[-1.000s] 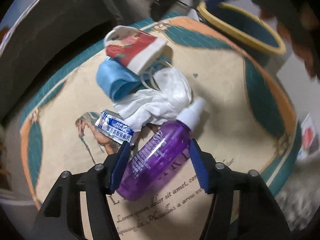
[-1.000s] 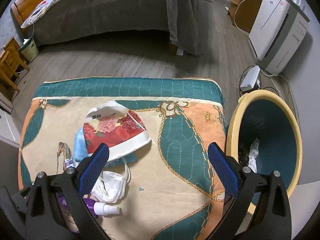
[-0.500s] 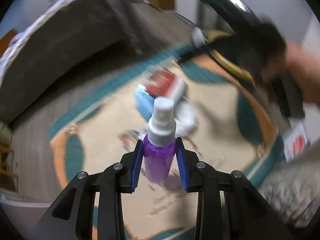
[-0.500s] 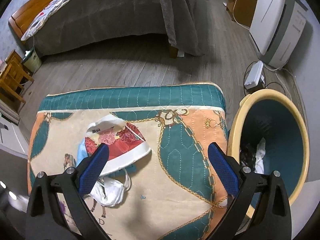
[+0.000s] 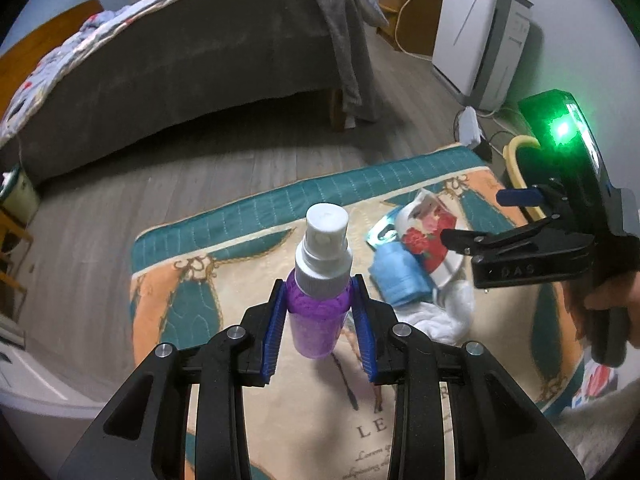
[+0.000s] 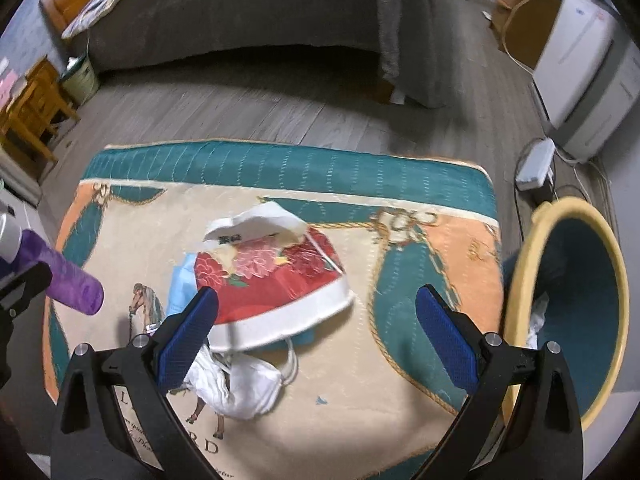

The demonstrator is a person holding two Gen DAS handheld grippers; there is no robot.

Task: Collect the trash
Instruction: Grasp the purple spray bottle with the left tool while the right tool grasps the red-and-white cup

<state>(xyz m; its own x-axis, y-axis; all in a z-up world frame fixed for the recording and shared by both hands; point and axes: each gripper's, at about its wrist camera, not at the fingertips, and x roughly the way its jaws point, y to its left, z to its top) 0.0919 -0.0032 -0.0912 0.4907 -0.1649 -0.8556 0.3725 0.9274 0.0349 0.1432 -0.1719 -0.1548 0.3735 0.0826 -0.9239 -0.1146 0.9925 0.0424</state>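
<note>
The purple spray bottle [image 5: 318,320] stands upright between the blue pads [image 5: 274,330] of the left gripper [image 5: 320,330], which is clenched on its body, the white spray cap [image 5: 325,240] rising above the fingers. The jaws have just been closing within the last second, with the bottle between them. The bottle hangs clear above the patterned rug [image 5: 224,292]. From the right wrist view the same bottle [image 6: 66,276] pokes in at 9 o'clock, tilted, well apart from the other litter.

At about 3 o'clock from the bottle, in the left wrist view, lies the rest of the trash in a touching heap: a crushed red-flowered paper cup [image 5: 430,236], a blue folded cloth [image 5: 396,276] under its near edge, and white crumpled tissue [image 5: 448,316] towards 4 o'clock. The right gripper [image 6: 316,340] hovers over this heap with its jaws spread wide and nothing between them; its left pad [image 6: 186,336] overlaps the cup's [image 6: 276,276] white rim in the picture, though whether it touches I cannot tell. A white mask with loops [image 6: 248,384] lies just below the cup.

At 3 o'clock of the right wrist view stands a yellow-rimmed teal bin [image 6: 616,280], just beside the rug's [image 6: 420,392] edge, with some white scraps inside. Beyond the rug, at 12 o'clock, is a bed [image 6: 240,12] on grey wooden floor [image 6: 240,112].
</note>
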